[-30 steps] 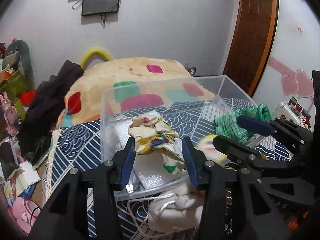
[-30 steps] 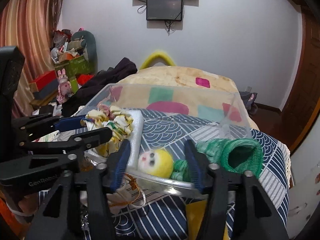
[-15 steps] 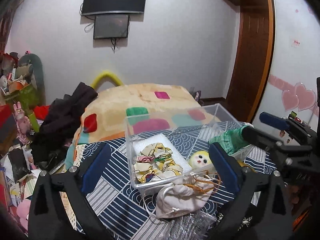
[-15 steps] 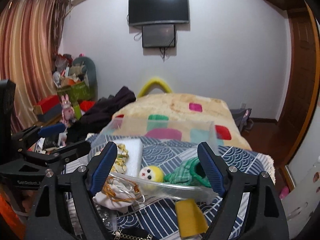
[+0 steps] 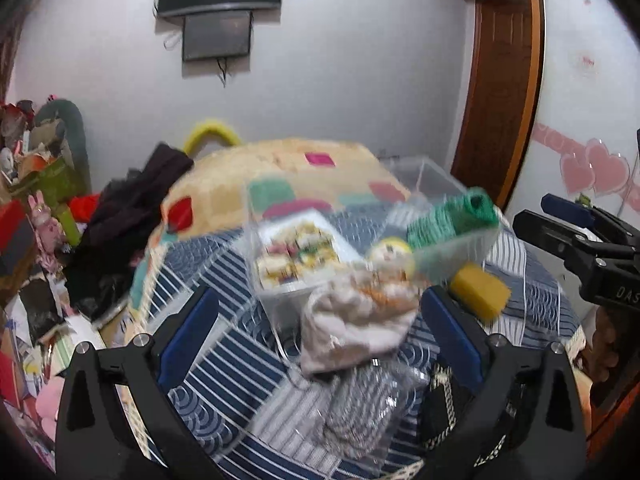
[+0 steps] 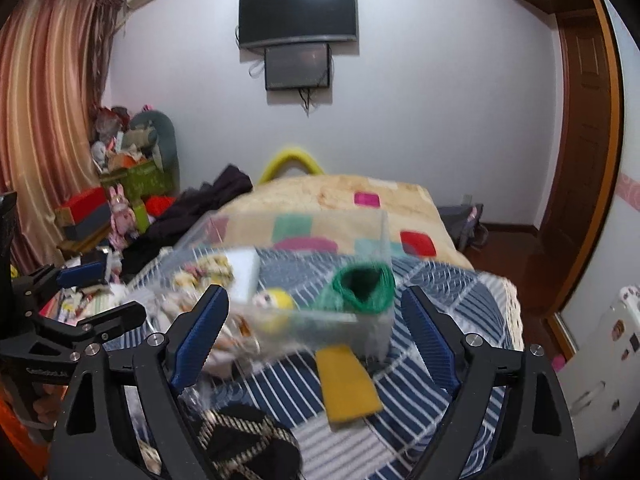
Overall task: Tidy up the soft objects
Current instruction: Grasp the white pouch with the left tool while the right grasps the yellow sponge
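A clear plastic box (image 5: pixel 452 240) (image 6: pixel 382 252) stands on the blue patterned bedspread. Inside lie a floral scrunchie (image 5: pixel 298 256) (image 6: pixel 204 272), a yellow doll head (image 5: pixel 390 250) (image 6: pixel 276 300) and a green knit piece (image 5: pixel 452 216) (image 6: pixel 362 288). In front of the box lie a white drawstring pouch (image 5: pixel 352 328), a yellow sponge (image 5: pixel 478 294) (image 6: pixel 348 384), a silvery mesh bag (image 5: pixel 368 404) and a black patterned item (image 6: pixel 240 436). My left gripper (image 5: pixel 320 340) is open and empty above the pouch. My right gripper (image 6: pixel 316 332) is open and empty before the box.
A cream blanket with coloured squares (image 6: pixel 348 200) covers the far bed. Dark clothes (image 5: pixel 132 216) and cluttered boxes and toys (image 6: pixel 120 184) lie on the left. A wooden door (image 6: pixel 580 160) is at the right. A TV (image 6: pixel 298 14) hangs on the wall.
Both grippers opened wide after releasing items in the box and pulled back and up. Both views are now blurred by motion, and more of the bedspread items show.
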`<state>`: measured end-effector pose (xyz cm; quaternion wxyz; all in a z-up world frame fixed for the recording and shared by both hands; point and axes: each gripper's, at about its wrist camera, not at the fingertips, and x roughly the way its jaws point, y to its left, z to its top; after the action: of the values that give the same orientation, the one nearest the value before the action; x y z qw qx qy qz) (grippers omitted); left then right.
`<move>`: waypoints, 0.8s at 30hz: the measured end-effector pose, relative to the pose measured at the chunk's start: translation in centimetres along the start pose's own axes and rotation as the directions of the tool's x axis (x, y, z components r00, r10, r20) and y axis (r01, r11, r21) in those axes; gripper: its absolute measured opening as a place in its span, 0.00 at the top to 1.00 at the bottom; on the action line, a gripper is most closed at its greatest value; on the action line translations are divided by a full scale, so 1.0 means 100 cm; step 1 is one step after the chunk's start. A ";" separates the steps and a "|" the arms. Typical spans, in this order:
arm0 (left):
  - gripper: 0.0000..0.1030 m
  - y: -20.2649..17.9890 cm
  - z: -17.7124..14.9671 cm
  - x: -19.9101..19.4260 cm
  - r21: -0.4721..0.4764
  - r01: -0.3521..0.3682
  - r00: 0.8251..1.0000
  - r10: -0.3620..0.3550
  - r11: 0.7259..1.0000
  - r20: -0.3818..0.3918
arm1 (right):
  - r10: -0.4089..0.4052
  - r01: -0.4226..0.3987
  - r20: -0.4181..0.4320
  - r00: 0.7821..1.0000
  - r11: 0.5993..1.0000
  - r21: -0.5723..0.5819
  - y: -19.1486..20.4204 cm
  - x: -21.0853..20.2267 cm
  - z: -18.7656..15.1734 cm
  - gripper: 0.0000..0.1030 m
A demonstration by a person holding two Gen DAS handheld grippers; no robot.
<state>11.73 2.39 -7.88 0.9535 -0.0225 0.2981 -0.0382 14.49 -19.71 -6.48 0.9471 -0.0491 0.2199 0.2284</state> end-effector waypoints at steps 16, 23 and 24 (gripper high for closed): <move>0.00 -0.011 -0.030 0.066 -0.040 -0.020 0.985 0.013 0.999 -0.170 | -0.061 0.066 -0.206 0.977 0.998 0.019 -0.024 0.038 -0.060 0.17; 0.13 -0.017 -0.029 0.086 -0.067 0.028 0.975 -0.042 0.997 -0.216 | -0.011 0.024 -0.262 0.965 0.999 0.046 -0.024 0.049 -0.068 0.46; 0.23 -0.017 -0.031 0.089 -0.072 0.041 0.971 -0.056 0.997 -0.233 | -0.006 0.021 -0.264 0.964 0.998 0.051 -0.024 0.049 -0.069 0.53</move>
<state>17.16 -0.18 -15.32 0.9090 -0.0569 0.4093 -0.0539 16.77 -21.23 -14.83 0.9119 -0.0551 0.3498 0.2074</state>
